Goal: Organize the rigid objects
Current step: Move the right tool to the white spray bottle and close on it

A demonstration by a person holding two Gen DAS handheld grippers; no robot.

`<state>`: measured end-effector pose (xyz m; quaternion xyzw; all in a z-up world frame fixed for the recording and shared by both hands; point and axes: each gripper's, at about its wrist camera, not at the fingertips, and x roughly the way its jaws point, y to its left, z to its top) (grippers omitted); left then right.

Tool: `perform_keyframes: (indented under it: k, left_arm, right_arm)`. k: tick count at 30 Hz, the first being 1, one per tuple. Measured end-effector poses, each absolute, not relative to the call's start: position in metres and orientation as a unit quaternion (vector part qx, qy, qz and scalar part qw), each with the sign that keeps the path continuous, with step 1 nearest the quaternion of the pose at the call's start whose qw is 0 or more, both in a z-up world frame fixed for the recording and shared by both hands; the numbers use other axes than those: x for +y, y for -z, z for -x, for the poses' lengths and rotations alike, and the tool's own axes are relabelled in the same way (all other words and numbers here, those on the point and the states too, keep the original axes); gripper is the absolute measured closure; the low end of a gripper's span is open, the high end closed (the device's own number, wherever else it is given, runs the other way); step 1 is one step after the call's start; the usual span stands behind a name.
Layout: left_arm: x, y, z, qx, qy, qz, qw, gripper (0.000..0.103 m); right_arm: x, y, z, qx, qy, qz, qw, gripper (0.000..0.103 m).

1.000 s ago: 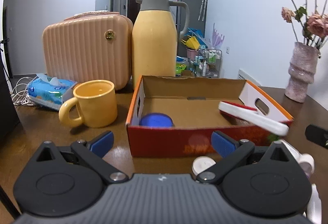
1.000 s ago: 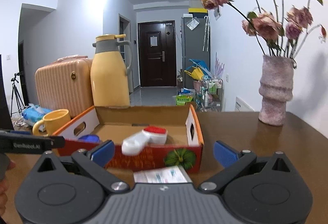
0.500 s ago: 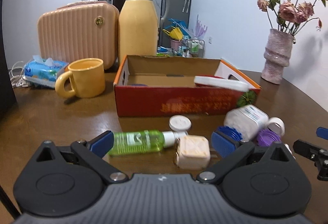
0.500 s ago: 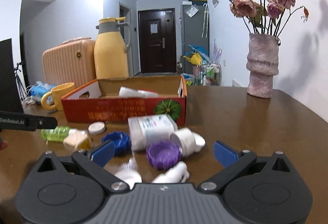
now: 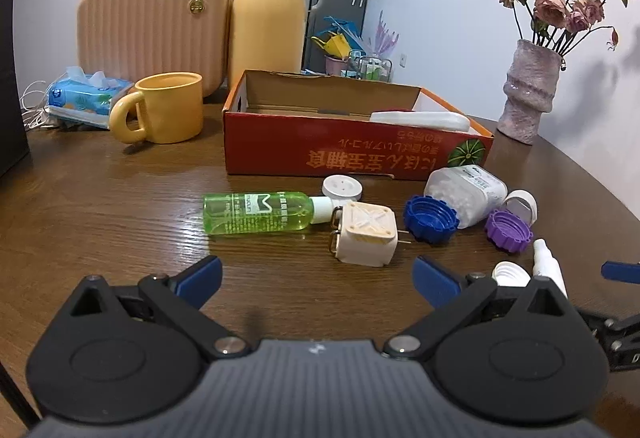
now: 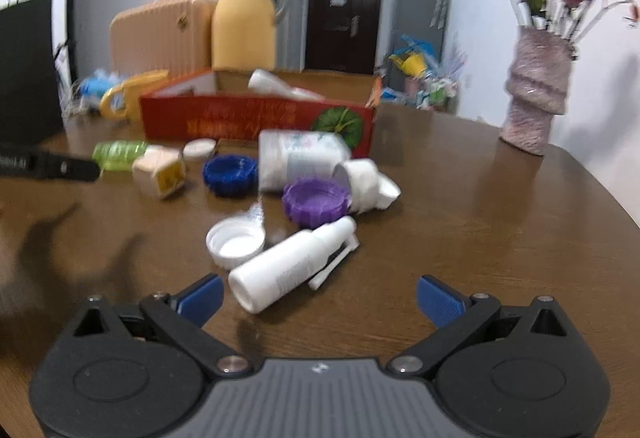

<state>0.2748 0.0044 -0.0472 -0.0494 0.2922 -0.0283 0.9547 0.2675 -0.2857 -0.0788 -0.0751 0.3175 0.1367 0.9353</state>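
Observation:
A red cardboard box (image 5: 352, 153) stands on the brown table with a white object (image 5: 420, 117) lying inside it. In front of it lie a green bottle (image 5: 256, 213), a cream plug adapter (image 5: 366, 234), a blue cap (image 5: 431, 217), a purple cap (image 5: 509, 230) and a clear pill bottle (image 5: 466, 191). My left gripper (image 5: 316, 276) is open and empty, just short of the adapter. My right gripper (image 6: 318, 296) is open too, with a white spray bottle (image 6: 292, 264) lying just ahead of its left finger, beside a white lid (image 6: 236, 242).
A yellow mug (image 5: 162, 113), a yellow thermos (image 5: 269, 9), a peach case (image 5: 154, 33) and a tissue pack (image 5: 86, 97) stand at the back left. A vase with dried flowers (image 5: 528, 89) stands at the right. The table's rounded edge (image 6: 600, 189) curves at the right.
Both grippers have drawn back from the box and lowered toward the table. The loose items in front of the box have come into view. Both stay open.

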Motion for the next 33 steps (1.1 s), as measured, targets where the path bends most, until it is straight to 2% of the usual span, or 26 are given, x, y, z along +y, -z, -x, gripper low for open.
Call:
perform_keyframes:
  k: [15, 20, 26, 33]
  left_arm:
    - [0.01, 0.049, -0.279, 0.301, 0.032, 0.062, 0.951, 0.0]
    - [0.012, 0.052, -0.283, 0.308, 0.033, 0.071, 0.948, 0.0]
    - [0.014, 0.053, -0.285, 0.315, 0.036, 0.076, 0.945, 0.0]
    - [0.014, 0.053, -0.285, 0.316, 0.034, 0.076, 0.945, 0.0]
  right_arm:
    - [-0.279, 0.088, -0.321, 0.332, -0.143, 0.105, 0.926, 0.0]
    - [-0.288, 0.08, -0.308, 0.321, -0.176, 0.088, 0.926, 0.0]
    - [-0.299, 0.084, -0.283, 0.33, -0.184, 0.12, 0.918, 0.0]
    - [-0.303, 0.085, -0.3, 0.323, -0.169, 0.118, 0.924, 0.002]
